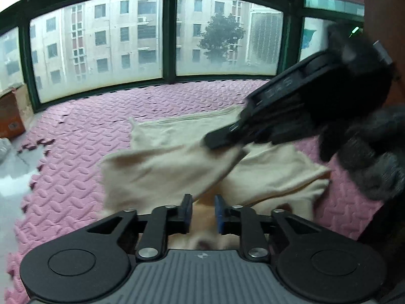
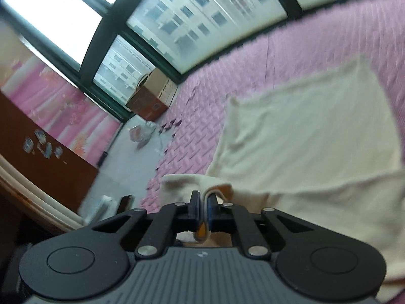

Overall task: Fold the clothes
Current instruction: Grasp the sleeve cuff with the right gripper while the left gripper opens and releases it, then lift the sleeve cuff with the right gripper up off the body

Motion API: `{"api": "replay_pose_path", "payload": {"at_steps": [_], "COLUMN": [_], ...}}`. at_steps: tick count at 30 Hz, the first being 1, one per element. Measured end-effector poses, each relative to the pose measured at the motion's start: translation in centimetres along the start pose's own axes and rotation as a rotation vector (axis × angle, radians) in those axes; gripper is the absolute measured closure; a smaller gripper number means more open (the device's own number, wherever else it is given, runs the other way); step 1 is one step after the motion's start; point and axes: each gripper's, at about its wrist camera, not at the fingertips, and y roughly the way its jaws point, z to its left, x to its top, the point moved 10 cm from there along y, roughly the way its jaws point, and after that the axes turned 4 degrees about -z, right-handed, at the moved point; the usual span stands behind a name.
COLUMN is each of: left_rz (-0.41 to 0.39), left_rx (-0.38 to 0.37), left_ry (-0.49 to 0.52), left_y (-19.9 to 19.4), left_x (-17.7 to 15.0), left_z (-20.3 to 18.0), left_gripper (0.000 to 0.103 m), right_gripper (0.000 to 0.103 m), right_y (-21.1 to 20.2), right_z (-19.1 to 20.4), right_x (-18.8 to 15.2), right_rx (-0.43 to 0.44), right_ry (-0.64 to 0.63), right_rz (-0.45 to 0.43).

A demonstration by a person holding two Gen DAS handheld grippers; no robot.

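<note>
On pink foam floor mat (image 1: 83, 131) | cream garment (image 1: 157, 167) lies spread, partly folded | left gripper (image 1: 202, 214): jaws slightly apart, gripping nothing | right gripper (image 2: 203, 209): jaws clamped on garment edge | writing on right gripper unreadable

Left gripper (image 1: 202, 214): jaws slightly parted, pressing nothing. Right gripper (image 2: 203, 209): jaws clamped on cloth (image 2: 303, 136) (entering the left view from 3 o'clock).

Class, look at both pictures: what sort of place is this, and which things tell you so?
Probably a room in an upstairs flat, used as a floor play or work corner: pink foam mats cover the floor, a wide window faces apartment blocks, and a cardboard box sits beside it.
</note>
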Motion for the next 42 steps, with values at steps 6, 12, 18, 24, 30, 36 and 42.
{"api": "replay_pose_path", "payload": {"at_steps": [6, 12, 18, 24, 30, 36, 42], "left_rz": [0.02, 0.018, 0.035, 0.07, 0.105, 0.105, 0.132], "left_rx": [0.033, 0.049, 0.043, 0.008, 0.016, 0.043, 0.051], "left_ry": [-0.021, -0.028, -0.026, -0.048, -0.039, -0.011, 0.036], "left_y": [-0.4, -0.7, -0.2, 0.2, 0.8, 0.6, 1.9], "left_x": [-0.7, -0.7, -0.6, -0.7, -1.4, -1.2, -1.0], "left_z": [1.2, 1.9, 2.1, 2.4, 2.5, 3.2, 3.1], "left_gripper": [0.078, 0.067, 0.057, 0.054, 0.05, 0.05, 0.051], "right_gripper": [0.098, 0.098, 0.098, 0.098, 0.098, 0.098, 0.098], "right_y": [-2.4, -3.9, -5.1, -6.2, -6.4, -6.1, -6.3], "right_z": [0.5, -0.2, -0.9, -2.6, -3.4, -3.2, -3.0], "right_x": [0.5, 0.2, 0.0, -0.6, -0.5, 0.3, 0.6], "right_rx": [-0.074, -0.102, -0.135, -0.186, -0.208, -0.193, -0.191], "right_ry": [-0.119, -0.11, -0.113, -0.092, -0.101, -0.112, -0.118], "right_rz": [-0.045, -0.053, -0.061, -0.063, -0.065, -0.073, -0.081]}}
